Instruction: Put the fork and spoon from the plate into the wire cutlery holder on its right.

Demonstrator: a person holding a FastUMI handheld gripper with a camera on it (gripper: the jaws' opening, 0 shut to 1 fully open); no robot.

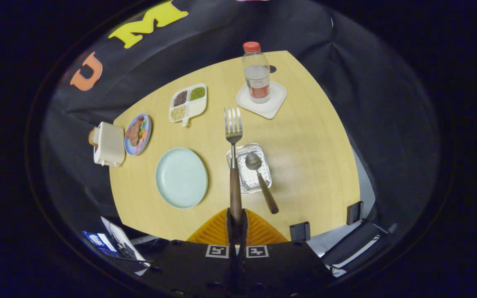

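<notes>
Two pieces of cutlery are in play above a pale wooden tabletop (304, 165). Going left to right: a toaster (108, 144) at the far edge, a small plate of food (138, 134), a divided dish of grains (188, 103), then the pale green plate (181, 177), now bare. Just right of it sits the wire cutlery holder (250, 168), with the spoon (260, 178) already in it, handle leaning out toward you. A water bottle (256, 72) stands beyond on a white coaster (263, 101).

Your gripper (236, 225) looks steeply down on the tabletop, its fingers clamped on the fork (234, 165) by its wooden handle. The fork's long axis runs straight ahead of the fingers, tines pointing away, crossing the holder's left edge. The tines probably need tipping down into the holder.
</notes>
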